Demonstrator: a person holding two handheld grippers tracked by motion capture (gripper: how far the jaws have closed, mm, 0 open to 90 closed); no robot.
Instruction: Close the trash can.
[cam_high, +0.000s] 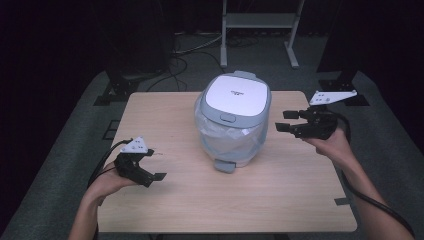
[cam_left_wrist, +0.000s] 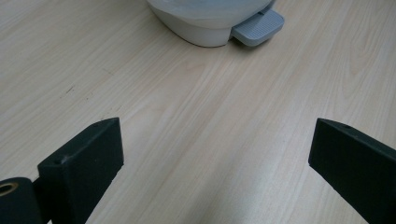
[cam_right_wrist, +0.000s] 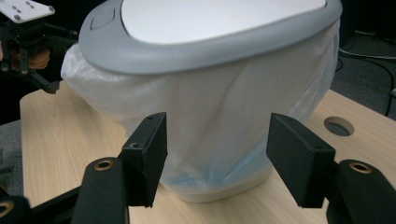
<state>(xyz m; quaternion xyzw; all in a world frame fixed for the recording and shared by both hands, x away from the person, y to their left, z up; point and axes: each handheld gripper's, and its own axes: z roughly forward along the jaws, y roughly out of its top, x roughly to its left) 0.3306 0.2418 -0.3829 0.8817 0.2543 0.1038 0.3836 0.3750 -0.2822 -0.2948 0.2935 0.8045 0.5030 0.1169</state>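
A small white pedal bin (cam_high: 232, 120) stands mid-table, its grey-rimmed lid (cam_high: 235, 95) down and a clear liner bag (cam_right_wrist: 219, 107) hanging out under the rim. Its grey pedal (cam_high: 225, 165) faces the person. My left gripper (cam_high: 152, 166) is open low over the table at the front left, pointing toward the pedal (cam_left_wrist: 258, 27), with bare wood between its jaws (cam_left_wrist: 215, 163). My right gripper (cam_high: 286, 121) is open just to the right of the bin, level with the bagged side (cam_right_wrist: 222, 156) but not touching it.
The wooden table (cam_high: 165, 210) has a round cable hole (cam_right_wrist: 338, 126) near one far corner. A white metal frame (cam_high: 260, 20), black stand feet (cam_high: 122, 87) and floor cables lie beyond the far edge. The left gripper (cam_right_wrist: 28, 46) shows past the bin in the right gripper view.
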